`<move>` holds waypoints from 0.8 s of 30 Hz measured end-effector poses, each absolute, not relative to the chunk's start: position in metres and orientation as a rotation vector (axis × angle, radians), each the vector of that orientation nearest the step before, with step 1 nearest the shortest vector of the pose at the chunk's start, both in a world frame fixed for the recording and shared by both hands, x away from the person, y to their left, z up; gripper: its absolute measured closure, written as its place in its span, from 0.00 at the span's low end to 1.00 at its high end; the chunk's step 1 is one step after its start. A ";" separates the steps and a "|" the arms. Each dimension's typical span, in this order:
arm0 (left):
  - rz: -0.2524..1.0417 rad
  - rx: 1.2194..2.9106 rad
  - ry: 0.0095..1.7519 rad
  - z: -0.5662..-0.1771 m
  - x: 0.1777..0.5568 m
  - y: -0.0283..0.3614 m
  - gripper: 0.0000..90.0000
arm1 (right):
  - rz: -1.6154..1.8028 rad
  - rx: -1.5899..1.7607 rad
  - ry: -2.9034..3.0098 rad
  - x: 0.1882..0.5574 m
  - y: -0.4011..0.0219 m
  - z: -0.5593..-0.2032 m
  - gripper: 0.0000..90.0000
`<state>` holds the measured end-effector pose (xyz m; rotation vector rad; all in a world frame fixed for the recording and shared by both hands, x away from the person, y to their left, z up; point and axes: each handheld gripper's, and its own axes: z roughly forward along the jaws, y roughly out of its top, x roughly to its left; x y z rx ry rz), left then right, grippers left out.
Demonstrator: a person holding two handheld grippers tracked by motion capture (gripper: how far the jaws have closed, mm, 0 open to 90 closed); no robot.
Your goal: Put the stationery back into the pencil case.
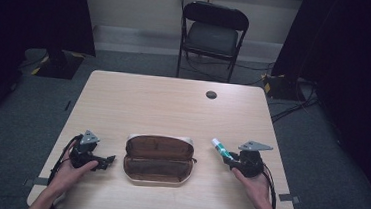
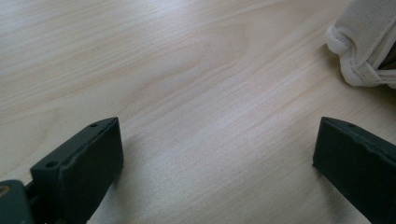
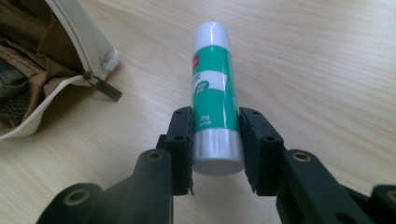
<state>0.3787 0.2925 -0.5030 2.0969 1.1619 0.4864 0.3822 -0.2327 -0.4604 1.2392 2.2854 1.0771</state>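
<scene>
Work in hand: glue stick held in right gripper, apparently bound for the open pencil case.
Right jaws: closed on the lower end of the glue stick, one pad on each side, white base cap between them.
Glue stick, place: lifted just above the tabletop, to the right of the pencil case, apart from it.
Glue stick, long axis: in line with the right jaws, white cap pointing away from the hand; in the high view angled up and to the left, toward the far right corner of the case.
Left gripper: jaws wide apart, nothing between them, bare tabletop beneath.
Left gripper, place: resting low at the left of the pencil case, near its left end; pale fabric corner of the case at the upper right of the left gripper view.
Pencil case: lying flat at the middle of the near edge of the tabletop, zipped open, brown lining facing up, zip pull hanging at the end nearest the glue stick.
Key relation: case opening lies to the left of the right jaws, across a short stretch of bare tabletop; long axis of the case runs left to right, so the glue stick sits at an angle to it.
Nearer hand: right hand, already carrying the glue stick.
Judged next need: leftward carry over the near rim, with a turn of the stick toward the length of the case before release.
Risk: cap catching on the zip edge if kept at the present angle.
</scene>
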 end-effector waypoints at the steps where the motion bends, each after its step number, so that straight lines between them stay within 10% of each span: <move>1: 0.487 2.097 1.161 -0.503 0.379 0.293 0.01 | 1.082 1.232 2.286 0.382 -0.233 -0.460 0.74; 24: 0.488 2.096 1.162 -0.503 0.379 0.292 0.01 | 1.252 1.130 2.240 0.351 -0.232 -0.417 0.74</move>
